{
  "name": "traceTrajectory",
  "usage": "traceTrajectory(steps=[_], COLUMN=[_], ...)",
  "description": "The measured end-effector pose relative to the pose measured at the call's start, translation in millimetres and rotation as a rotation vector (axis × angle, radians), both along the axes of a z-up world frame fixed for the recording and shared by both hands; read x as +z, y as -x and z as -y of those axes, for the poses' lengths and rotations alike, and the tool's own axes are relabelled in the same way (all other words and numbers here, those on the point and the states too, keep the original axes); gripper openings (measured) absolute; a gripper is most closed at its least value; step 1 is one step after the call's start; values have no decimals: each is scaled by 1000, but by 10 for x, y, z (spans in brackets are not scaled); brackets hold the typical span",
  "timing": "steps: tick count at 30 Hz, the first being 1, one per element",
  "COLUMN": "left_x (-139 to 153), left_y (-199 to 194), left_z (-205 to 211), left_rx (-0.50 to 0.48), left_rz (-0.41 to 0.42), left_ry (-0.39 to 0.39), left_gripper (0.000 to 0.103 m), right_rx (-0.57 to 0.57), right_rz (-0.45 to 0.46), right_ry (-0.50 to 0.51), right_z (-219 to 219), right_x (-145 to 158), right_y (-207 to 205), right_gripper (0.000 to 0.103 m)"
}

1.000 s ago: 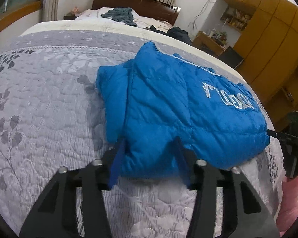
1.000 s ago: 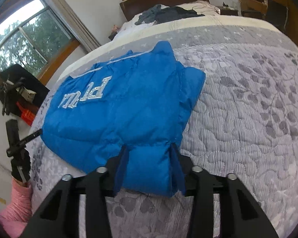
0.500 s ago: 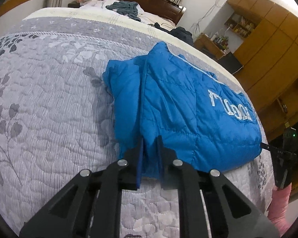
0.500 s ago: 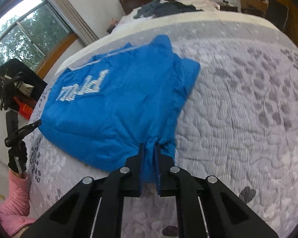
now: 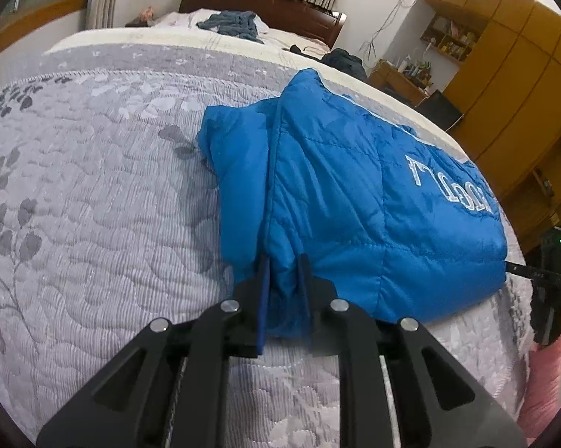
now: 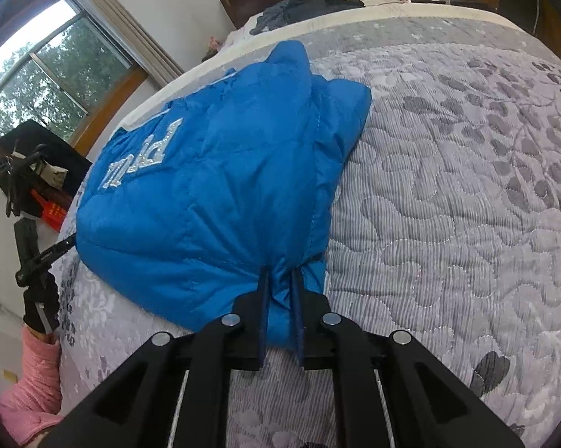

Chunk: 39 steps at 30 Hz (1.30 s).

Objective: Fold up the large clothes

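Left wrist view: the blue padded jacket [image 5: 355,201] lies folded on the grey leaf-patterned quilt [image 5: 93,194], silver lettering up. The left gripper [image 5: 284,280] pinches a bunch of fabric at the jacket's near edge. At another edge of the jacket, the right gripper [image 6: 280,291] likewise clamps gathered blue fabric.

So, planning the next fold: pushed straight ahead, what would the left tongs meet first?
The blue jacket itself: the left tongs already pinch its near edge, so going on would probably just bunch the padding.
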<state>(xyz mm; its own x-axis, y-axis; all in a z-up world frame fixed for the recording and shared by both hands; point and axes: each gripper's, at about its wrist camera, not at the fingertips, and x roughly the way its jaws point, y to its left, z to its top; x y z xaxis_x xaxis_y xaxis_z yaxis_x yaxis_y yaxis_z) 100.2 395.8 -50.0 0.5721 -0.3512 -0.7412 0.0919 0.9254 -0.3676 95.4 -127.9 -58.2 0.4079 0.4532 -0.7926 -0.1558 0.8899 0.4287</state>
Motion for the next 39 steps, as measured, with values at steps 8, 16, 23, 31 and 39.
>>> traceTrajectory(steps=[8,16,23,31,39], left_x=[13,3,253,117,-150], left_y=[52,79,187,-246,-700], left_z=[-32,16,-97,-296,-175], left_rx=[25,28,42,26,-7], left_rz=[4,16,9,-90,-160], left_ry=[26,0,5,168,311], left_gripper=[17,17,70,76,78], right_rx=[-15,-30,-49,-56,-34], right_rz=[1,-15,21,-14,-76], right_ry=[-5,-57,-98,-250,-338], right_z=[4,73,263,447,316], right_x=[19,-42,177,119,-170], right_y=[17,5,86,-201,-595], right_gripper=[12,13,62,79,84])
